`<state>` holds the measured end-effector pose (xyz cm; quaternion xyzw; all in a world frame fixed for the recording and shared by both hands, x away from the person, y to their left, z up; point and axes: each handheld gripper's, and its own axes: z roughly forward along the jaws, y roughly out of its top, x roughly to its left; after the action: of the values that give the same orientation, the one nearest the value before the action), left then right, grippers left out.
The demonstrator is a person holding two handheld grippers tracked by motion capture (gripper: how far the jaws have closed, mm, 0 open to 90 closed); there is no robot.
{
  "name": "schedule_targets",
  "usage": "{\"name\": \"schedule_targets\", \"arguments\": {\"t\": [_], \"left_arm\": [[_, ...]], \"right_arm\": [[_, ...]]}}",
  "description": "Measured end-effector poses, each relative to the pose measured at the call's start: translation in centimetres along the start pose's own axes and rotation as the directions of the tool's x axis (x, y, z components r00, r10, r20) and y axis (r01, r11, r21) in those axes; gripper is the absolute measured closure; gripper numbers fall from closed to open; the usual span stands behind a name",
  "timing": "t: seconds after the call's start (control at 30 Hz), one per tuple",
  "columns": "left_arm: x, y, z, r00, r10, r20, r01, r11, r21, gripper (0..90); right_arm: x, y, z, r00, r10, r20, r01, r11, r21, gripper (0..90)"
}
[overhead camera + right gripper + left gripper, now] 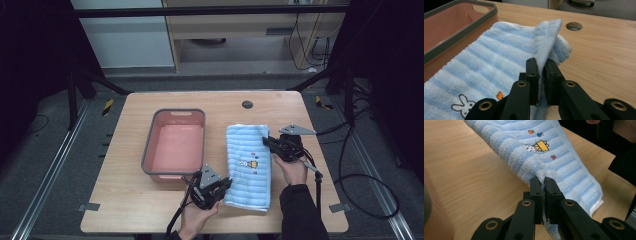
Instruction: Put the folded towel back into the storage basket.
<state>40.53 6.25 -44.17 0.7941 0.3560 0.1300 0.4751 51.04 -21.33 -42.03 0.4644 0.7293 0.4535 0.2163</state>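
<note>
The left gripper (543,185) & right gripper (541,67) are each pinching an edge of the blue striped towel (248,162), lying at 3 o'clock of the pink bin (173,115). It's showing a bunny pic (464,108), no words.

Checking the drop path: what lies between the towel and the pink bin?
A bare strip of table separates the towel from the bin, clear in the high view.

One camera looks down from above the table (125,200) — two ride close, sharing the towel (524,147).
</note>
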Motion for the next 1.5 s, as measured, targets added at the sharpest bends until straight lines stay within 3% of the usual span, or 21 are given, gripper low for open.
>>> {"name": "schedule_targets", "arguments": {"t": [0.97, 1.27, 1.5], "left_arm": [[1.6, 4.6, -5.0, 0.9991, 0.033, -0.029, -0.036, 0.9922, -0.119, 86.0], [2.7, 5.6, -6.6, 0.9976, 0.042, -0.055, -0.050, 0.9878, -0.148, 86.0], [3.8, 5.8, -7.6, 0.9967, 0.033, -0.074, -0.044, 0.9860, -0.161, 86.0]], "right_arm": [[3.1, 6.6, -3.2, 0.9978, -0.067, 0.002, 0.066, 0.988, -0.138, 83.2], [4.4, 8.4, -3.2, 0.9964, -0.085, -0.006, 0.083, 0.984, -0.158, 83.2], [5.9, 10.2, -2.1, 0.9938, -0.110, -0.015, 0.107, 0.981, -0.161, 83.2]]}}
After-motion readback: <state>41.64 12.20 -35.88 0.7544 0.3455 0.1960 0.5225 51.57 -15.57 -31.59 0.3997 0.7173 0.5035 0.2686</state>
